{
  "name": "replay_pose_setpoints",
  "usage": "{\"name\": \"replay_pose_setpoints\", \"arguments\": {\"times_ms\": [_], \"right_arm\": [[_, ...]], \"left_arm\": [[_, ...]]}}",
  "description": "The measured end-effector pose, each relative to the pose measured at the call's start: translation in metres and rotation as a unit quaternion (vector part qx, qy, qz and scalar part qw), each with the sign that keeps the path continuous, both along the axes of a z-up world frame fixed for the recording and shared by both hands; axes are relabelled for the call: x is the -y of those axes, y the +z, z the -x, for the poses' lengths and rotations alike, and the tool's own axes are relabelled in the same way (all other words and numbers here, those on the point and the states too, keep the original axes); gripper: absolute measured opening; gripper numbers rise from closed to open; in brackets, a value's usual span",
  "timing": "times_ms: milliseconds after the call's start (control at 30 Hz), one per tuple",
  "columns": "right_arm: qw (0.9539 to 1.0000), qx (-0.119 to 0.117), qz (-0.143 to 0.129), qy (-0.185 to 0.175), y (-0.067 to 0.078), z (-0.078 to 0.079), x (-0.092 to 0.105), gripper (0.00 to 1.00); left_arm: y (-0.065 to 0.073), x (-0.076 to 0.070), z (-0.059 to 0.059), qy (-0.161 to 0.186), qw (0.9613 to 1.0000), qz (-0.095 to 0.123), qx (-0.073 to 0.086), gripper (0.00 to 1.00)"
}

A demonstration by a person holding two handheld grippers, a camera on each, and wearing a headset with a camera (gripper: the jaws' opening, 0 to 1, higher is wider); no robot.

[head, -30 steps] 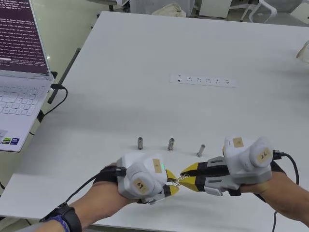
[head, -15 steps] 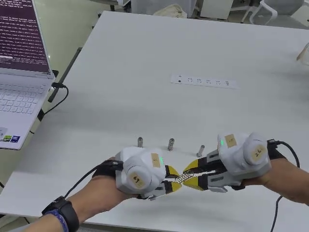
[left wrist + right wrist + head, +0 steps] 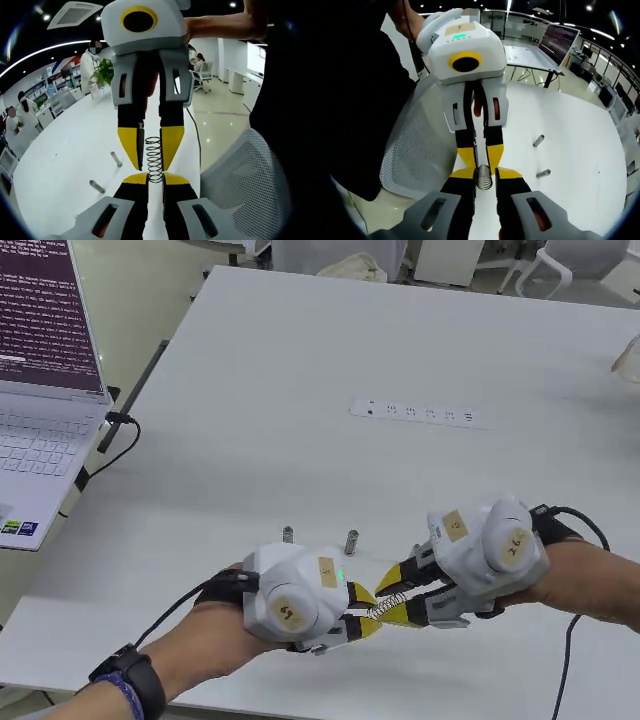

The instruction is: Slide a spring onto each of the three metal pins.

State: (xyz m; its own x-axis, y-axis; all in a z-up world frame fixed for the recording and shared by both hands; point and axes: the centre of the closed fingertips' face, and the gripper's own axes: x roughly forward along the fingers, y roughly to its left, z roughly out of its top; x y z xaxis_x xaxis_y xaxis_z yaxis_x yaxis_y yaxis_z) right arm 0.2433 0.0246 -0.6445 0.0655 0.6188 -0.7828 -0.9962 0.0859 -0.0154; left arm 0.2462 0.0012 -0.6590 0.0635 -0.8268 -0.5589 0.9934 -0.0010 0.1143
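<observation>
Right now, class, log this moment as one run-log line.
left gripper: shut on spring | right gripper: jaws around spring's other end, grip unclear | bare pin: standing on table

Right claw (image 3: pixel 382 602) raised, tilted steeper; its body now hides most of rightmost pin (image 3: pixel 416 550).

Small steel coil spring (image 3: pixel 378 611) is up off the worktop (image 3: pixel 300 440), roughly level. One end is pinched in the left hand-held gripper (image 3: pixel 364 612); the rest sits between the right hand-held gripper's (image 3: pixel 390 600) jaws. Just beyond it is a row of short metal pins: left pin (image 3: pixel 288 534), middle pin (image 3: pixel 351 541), and right pin (image 3: pixel 416 551), which is partly hidden.
</observation>
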Motion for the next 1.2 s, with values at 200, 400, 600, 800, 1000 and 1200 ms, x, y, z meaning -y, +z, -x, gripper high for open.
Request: {"name": "replay_pose_setpoints", "arguments": {"times_ms": [200,400,600,800,1000,1200], "right_arm": [[0.9991,0.005,0.031,0.030,-0.007,0.003,0.002,0.10],[0.9988,0.005,0.034,0.034,-0.007,0.002,0.003,0.09],[0.9989,0.004,0.034,0.031,-0.009,0.002,0.004,0.09],[0.9990,0.002,0.038,0.024,-0.015,0.003,0.006,0.09],[0.9993,0.001,0.033,0.015,-0.015,0.003,0.010,0.09],[0.9994,0.001,0.034,0.001,-0.017,0.000,0.019,0.09]], "left_arm": [[0.001,0.001,0.000,-0.004,1.0000,0.000,-0.001,0.02],[0.001,0.001,0.000,-0.004,1.0000,-0.001,-0.002,0.02],[-0.002,0.002,-0.001,-0.002,1.0000,-0.003,-0.003,0.02],[-0.007,0.004,0.000,0.003,0.9999,-0.008,-0.009,0.03],[-0.018,0.000,0.002,0.010,0.9996,-0.017,-0.021,0.08],[-0.029,-0.011,0.002,0.023,0.9990,-0.027,-0.029,0.09]]}}
